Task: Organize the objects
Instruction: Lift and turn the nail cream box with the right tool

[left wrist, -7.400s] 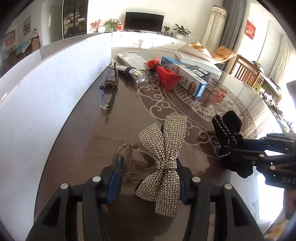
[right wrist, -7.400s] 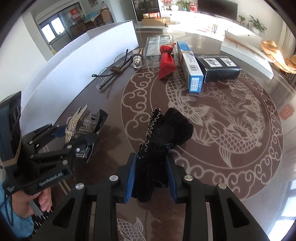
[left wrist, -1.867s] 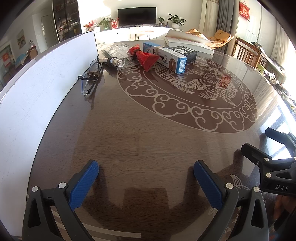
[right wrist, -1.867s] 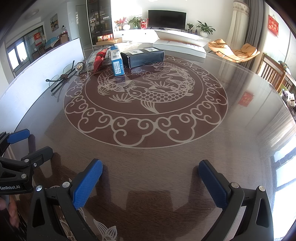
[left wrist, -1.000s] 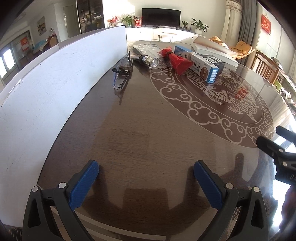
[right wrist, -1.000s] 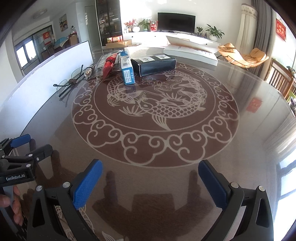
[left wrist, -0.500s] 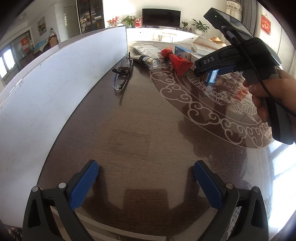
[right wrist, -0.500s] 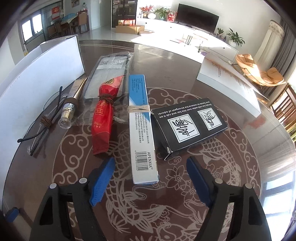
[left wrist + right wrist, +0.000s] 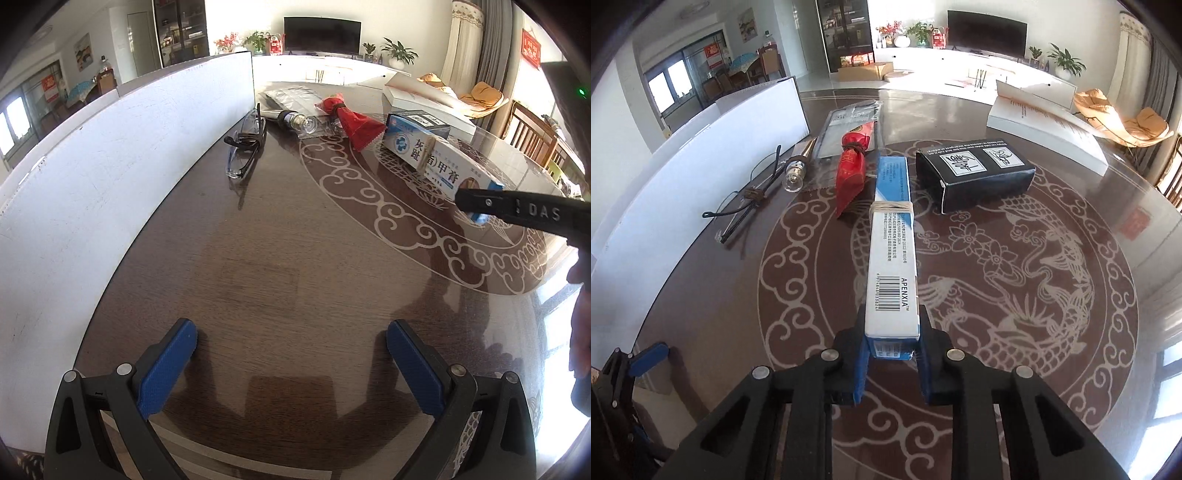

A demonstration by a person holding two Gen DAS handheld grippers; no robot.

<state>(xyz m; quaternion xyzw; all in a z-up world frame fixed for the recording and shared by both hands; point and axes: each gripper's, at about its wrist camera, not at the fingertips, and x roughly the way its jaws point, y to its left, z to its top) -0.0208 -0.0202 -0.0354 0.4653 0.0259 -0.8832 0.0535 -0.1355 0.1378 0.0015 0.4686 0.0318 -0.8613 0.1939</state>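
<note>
My right gripper is shut on the near end of a long blue-and-white box with a rubber band around it; the box lies on the round table. The box and the right gripper also show at the right of the left wrist view. My left gripper is open and empty, low over bare table near the front edge. Beside the box lie a red pouch, a black box, a small glass bottle and folded glasses.
A white board stands along the table's left side. A clear plastic packet lies behind the pouch and a white book at the far right. The table has a glossy top with a dragon pattern.
My right gripper came down onto the blue-and-white box and closed on its near end. My left gripper has stayed open in the same place.
</note>
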